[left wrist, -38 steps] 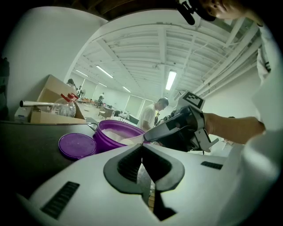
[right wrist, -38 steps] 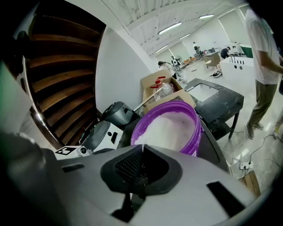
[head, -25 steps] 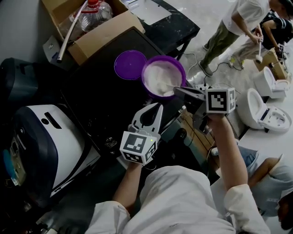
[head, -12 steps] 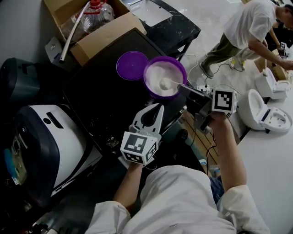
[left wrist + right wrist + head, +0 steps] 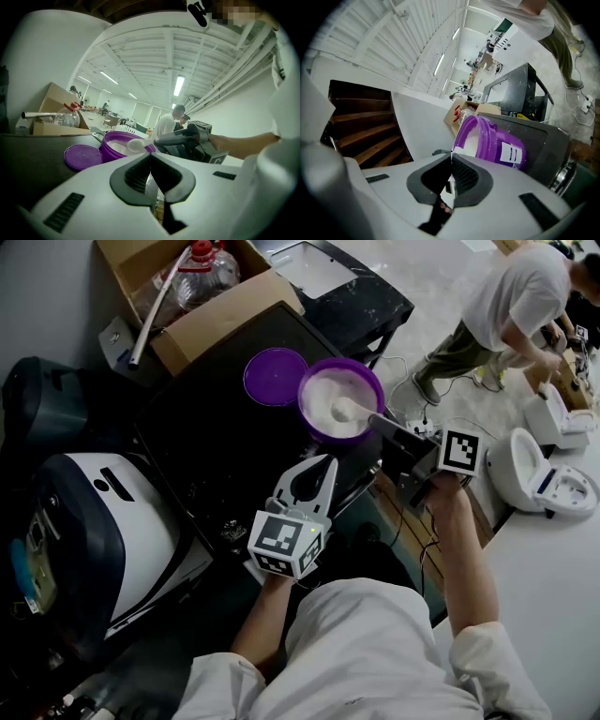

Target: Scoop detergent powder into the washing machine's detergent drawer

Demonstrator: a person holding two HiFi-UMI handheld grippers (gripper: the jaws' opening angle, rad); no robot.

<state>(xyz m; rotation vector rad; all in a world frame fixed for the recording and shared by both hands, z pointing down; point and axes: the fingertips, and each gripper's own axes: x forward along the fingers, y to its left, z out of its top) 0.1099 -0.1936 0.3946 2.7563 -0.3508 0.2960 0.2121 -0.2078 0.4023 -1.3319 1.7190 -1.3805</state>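
While the purple tub [image 5: 303,407] of detergent powder [image 5: 325,390] stood open just above the middle of the head view, the white scoop [image 5: 345,410] lay with its bowl down in the powder and its handle running out toward the lower right. The right tongs [image 5: 377,422] were closed tight on that handle, held level with the tub's rim. The tub's purple lid [image 5: 275,377] lay flat on the dark tabletop [image 5: 206,427], just beside the tub on its left. The left tongs [image 5: 326,465] hovered below the tub, apart from it, with their jaws pressed together and nothing between them. By the look of it, the work had only reached the loading of the scoop: the lid was off and the scoop was in the powder, but nothing had been carried anywhere yet. No detergent drawer could be made out in any view, so lifting, carrying and tipping the powder all seemed to remain. A cardboard box [image 5: 216,310] holding a red-capped bottle [image 5: 202,268] sat at the upper left, and a white and dark appliance [image 5: 122,531] filled the lower left.
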